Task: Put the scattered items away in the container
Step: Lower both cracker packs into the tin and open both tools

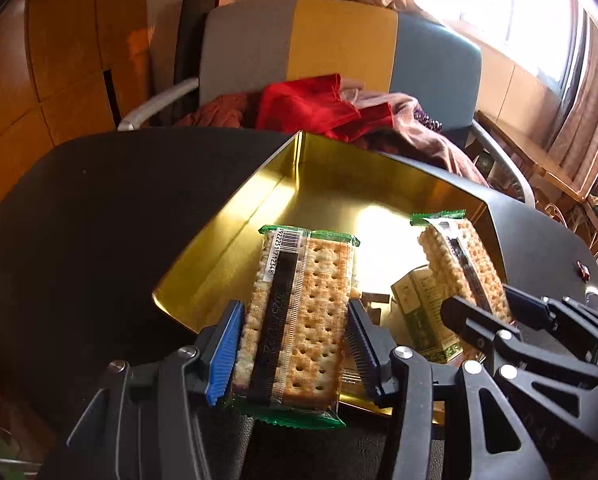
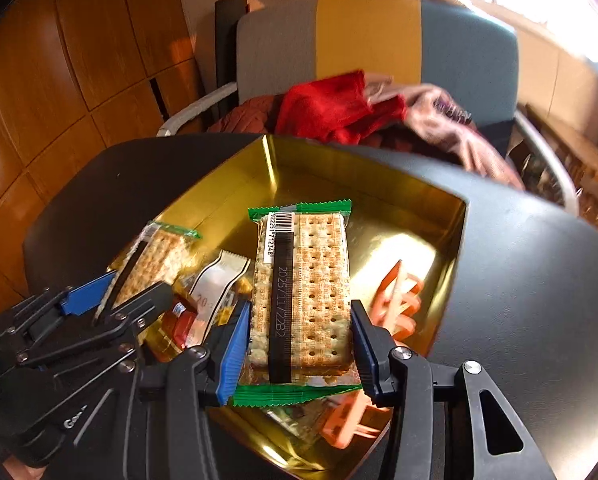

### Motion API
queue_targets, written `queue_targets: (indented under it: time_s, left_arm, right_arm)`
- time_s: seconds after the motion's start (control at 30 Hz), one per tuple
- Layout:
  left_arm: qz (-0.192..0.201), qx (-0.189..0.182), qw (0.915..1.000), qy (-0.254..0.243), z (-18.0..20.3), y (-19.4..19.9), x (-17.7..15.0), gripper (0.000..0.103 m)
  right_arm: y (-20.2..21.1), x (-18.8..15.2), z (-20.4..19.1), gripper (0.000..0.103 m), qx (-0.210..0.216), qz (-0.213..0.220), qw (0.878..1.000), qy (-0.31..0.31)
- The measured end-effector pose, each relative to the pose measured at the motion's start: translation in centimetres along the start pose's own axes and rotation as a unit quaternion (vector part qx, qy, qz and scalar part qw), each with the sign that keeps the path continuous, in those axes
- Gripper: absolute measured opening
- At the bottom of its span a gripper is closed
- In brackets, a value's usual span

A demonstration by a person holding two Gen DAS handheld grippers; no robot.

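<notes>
A gold metal tin (image 1: 235, 216) (image 2: 455, 248) stands open on the black table. My left gripper (image 1: 295, 344) is shut on a cracker pack (image 1: 299, 312) with green ends, held over the tin's near edge. My right gripper (image 2: 299, 344) is shut on a second cracker pack (image 2: 303, 292), also over the tin. Each gripper shows in the other's view: the right one (image 1: 479, 308) with its pack (image 1: 463, 260), the left one (image 2: 111, 296) with its pack (image 2: 155, 260). Inside the tin lie a green packet (image 1: 423, 312), an orange clip (image 2: 399, 304), a white sachet (image 2: 219, 280) and a red packet (image 2: 181, 322).
The black table (image 1: 99, 208) (image 2: 531, 280) carries the tin. Behind it stands a grey, yellow and blue chair (image 1: 339, 40) (image 2: 371, 36) heaped with red and pink clothes (image 1: 311, 104) (image 2: 339, 108). Wooden panels are at the left, a bright window at the right.
</notes>
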State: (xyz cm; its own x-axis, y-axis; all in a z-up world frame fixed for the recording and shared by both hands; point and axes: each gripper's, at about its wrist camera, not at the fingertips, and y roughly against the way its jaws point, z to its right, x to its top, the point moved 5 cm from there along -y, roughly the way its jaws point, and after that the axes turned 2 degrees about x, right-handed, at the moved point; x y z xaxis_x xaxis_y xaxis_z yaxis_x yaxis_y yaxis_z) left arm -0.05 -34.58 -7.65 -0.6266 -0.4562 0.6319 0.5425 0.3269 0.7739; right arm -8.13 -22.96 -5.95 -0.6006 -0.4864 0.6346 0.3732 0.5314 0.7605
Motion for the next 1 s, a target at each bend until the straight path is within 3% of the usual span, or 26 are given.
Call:
queue_targets:
  time_s: [0.37, 1.0]
  left_arm:
    - [0.004, 0.001, 1.0000, 0.006, -0.1, 0.2, -0.1, 0.053]
    - [0.030, -0.007, 0.9995, 0.011, 1.2, 4.3, -2.0, 0.055]
  right_arm:
    - [-0.3, -1.0, 0.6, 0.051, 0.011, -0.007, 1.000, -0.013]
    - [3.9, -3.2, 0.6, 0.051, -0.011, 0.019, 1.000, -0.010]
